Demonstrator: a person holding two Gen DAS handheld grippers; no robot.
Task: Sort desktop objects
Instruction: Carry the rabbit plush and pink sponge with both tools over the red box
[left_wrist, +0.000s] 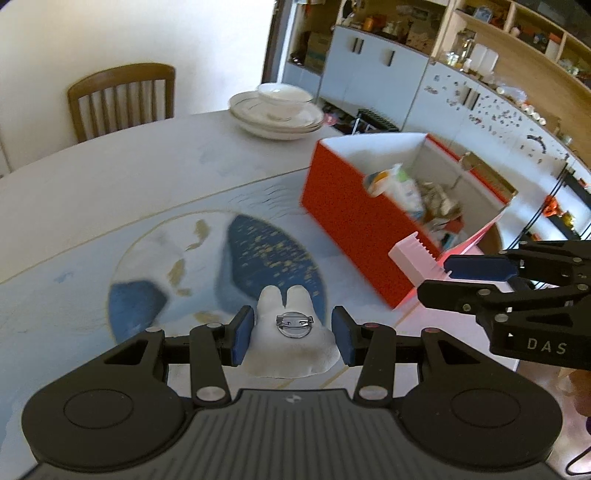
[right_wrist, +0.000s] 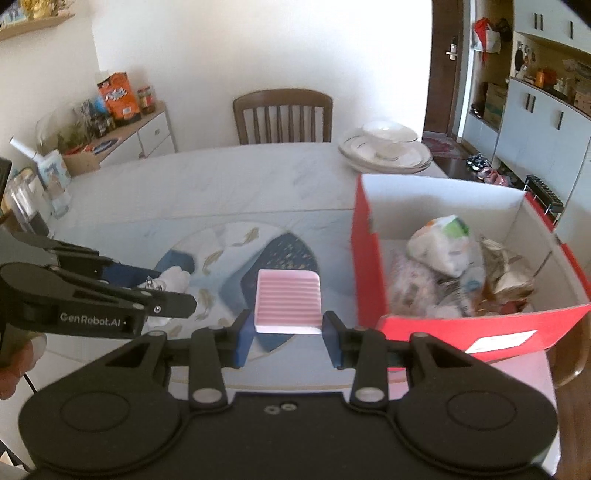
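Note:
My left gripper (left_wrist: 291, 336) is shut on a white rabbit-shaped brooch (left_wrist: 291, 343) whose back with a round metal pin (left_wrist: 294, 324) faces the camera; it hangs above the blue patterned mat (left_wrist: 258, 251). My right gripper (right_wrist: 288, 338) is shut on a pink ridged block (right_wrist: 288, 301), also lifted off the table. In the left wrist view the right gripper (left_wrist: 476, 273) holds the pink block (left_wrist: 417, 258) just in front of the red box (left_wrist: 354, 206). In the right wrist view the left gripper (right_wrist: 162, 288) carries the white brooch (right_wrist: 173, 278) at the left.
The red box (right_wrist: 373, 266) with white inner walls holds several wrapped and crumpled items. Stacked white plates with a bowl (right_wrist: 386, 147) stand at the table's far edge, a wooden chair (right_wrist: 282, 114) behind. A sideboard with jars and packets (right_wrist: 110, 122) lies far left.

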